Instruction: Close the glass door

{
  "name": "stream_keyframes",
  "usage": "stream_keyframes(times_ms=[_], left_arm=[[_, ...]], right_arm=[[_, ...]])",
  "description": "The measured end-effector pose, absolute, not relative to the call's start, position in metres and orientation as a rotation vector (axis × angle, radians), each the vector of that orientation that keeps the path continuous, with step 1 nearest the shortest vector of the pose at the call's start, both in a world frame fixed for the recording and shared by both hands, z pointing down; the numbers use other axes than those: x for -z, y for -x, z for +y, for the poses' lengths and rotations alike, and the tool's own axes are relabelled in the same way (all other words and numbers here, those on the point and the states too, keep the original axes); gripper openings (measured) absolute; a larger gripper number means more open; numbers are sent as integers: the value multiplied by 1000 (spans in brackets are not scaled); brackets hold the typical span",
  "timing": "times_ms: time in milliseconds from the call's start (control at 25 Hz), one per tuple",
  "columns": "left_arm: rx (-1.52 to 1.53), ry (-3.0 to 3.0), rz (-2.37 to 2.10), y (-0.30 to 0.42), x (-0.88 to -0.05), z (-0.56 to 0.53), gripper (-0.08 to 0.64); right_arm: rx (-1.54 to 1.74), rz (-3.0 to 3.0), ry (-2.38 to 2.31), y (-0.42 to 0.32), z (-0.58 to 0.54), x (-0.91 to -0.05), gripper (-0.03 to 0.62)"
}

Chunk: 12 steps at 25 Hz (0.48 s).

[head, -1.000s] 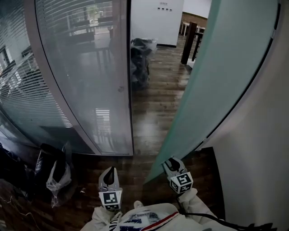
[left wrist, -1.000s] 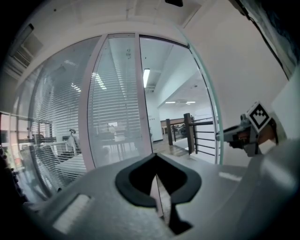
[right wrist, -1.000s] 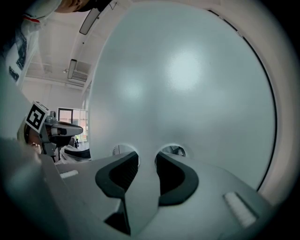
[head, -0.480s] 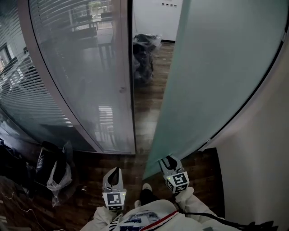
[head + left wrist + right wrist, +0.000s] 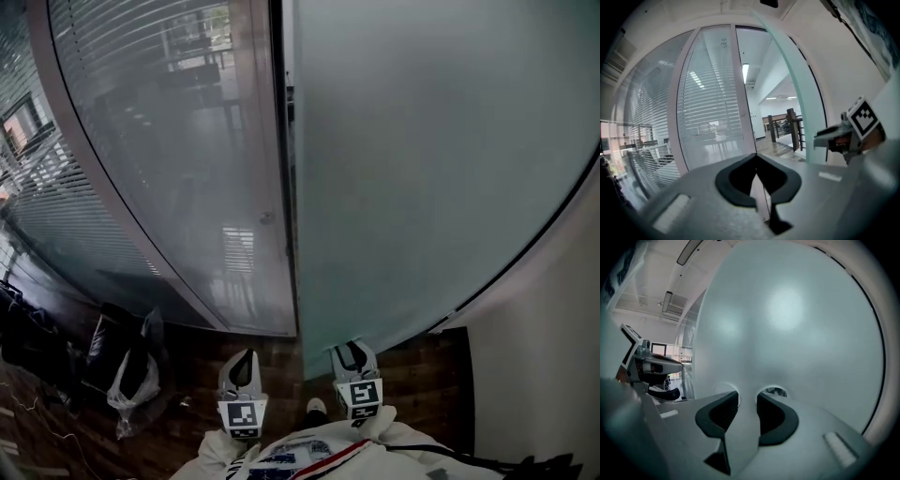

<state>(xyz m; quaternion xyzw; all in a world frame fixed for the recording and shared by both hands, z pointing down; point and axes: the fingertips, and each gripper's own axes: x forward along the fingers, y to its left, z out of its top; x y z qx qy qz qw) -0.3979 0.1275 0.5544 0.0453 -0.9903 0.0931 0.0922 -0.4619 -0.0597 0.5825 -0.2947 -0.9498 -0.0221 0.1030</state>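
The glass door [image 5: 422, 169] is seen nearly shut, its edge just beside the frame [image 5: 267, 141]. The right tongs [image 5: 352, 354], slightly spread, are set against its face. The left tongs [image 5: 242, 364] are pressed together, empty. A slam against the frame is risked if the door is pushed hard.

I see the frosted, pale green-grey glass door [image 5: 441, 169] filling the head view from 12 round to 4 o'clock. It is a tall, flat, upright pane with a dark strip along its far side at 3 o'clock. Its free edge stands just beside the dark door-frame post [image 5: 278, 112] at 12 o'clock. A thin bright slit shows between them near the top, so the door is almost shut. In the left gripper view its edge is a green band at 1 o'clock.
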Motion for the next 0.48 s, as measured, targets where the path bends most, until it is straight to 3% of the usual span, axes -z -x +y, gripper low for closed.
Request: stream_keyframes(times_ms=[480], left_arm=[[-208, -65, -2947, 449, -553, 128, 2]], right_arm=[[71, -2752, 956, 504, -41, -586, 126]])
